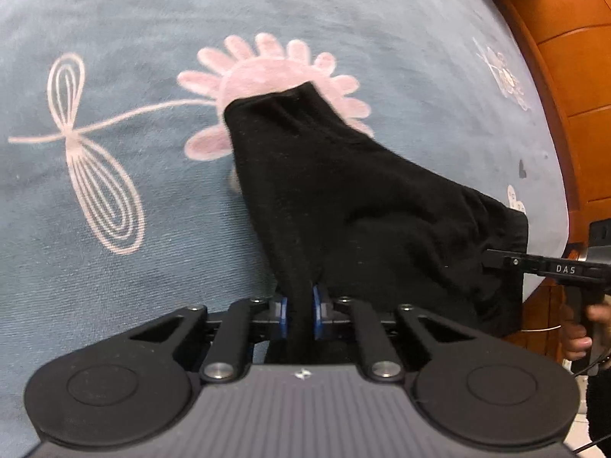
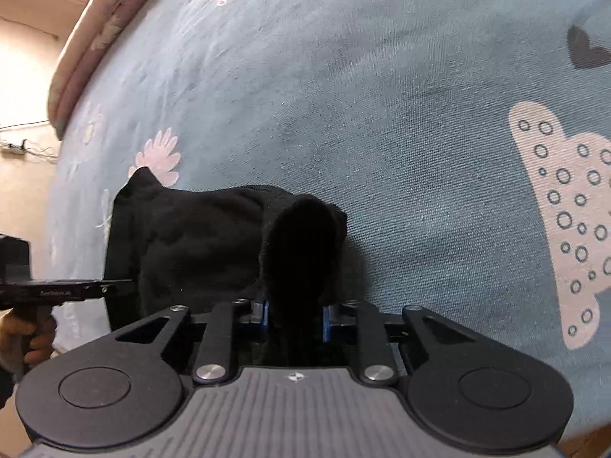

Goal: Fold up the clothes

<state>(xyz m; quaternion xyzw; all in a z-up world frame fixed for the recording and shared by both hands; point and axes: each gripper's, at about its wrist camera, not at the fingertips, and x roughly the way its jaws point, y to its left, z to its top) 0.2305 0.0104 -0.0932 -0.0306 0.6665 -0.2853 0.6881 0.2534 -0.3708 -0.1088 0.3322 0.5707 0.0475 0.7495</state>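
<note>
Blue-grey woven bedspread [image 1: 343, 19], pink floral print, matte. Black soft knit garment [image 1: 343, 198] lies bunched on it, near edge lifted. Left gripper [image 1: 299, 311] pinches one fold tight; right gripper [image 2: 294, 315] clamps thicker bunch. Left view only: orange wood panel [image 1: 565, 38], "DAS" lettering.

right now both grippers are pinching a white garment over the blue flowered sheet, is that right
Not quite: the garment is black, not white, as the left wrist view shows. The rest holds: the left gripper and right gripper both pinch it over the blue flowered sheet.
</note>
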